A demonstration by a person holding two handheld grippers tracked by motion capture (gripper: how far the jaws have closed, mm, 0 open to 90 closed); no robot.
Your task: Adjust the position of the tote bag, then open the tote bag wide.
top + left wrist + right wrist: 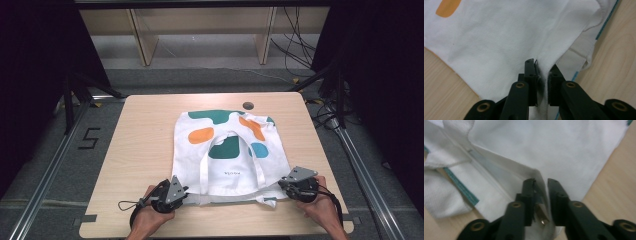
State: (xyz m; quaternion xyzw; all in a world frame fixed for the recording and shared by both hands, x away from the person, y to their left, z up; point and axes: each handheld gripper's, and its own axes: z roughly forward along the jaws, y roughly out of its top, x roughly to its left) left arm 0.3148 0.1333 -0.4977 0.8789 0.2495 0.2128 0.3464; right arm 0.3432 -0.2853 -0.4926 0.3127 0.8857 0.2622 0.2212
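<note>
A white tote bag [227, 155] with green, orange and blue patches lies flat on the wooden table [140, 150], its handles folded onto it. My left gripper [186, 192] is shut on the bag's near left corner; in the left gripper view the white cloth [506, 42] is pinched between the jaws of that gripper [541, 67]. My right gripper [282, 184] is shut on the near right corner, and the right gripper view shows a fold of the tote bag [564, 147] held in the gripper [541, 182]. A teal trim strip [461, 187] runs along the bag's edge.
A dark round hole [248, 105] sits in the table's far edge, just behind the bag. Wooden shelf legs [142, 40] and cables [295, 40] stand on the floor beyond. Metal rails [50, 165] flank the table on both sides.
</note>
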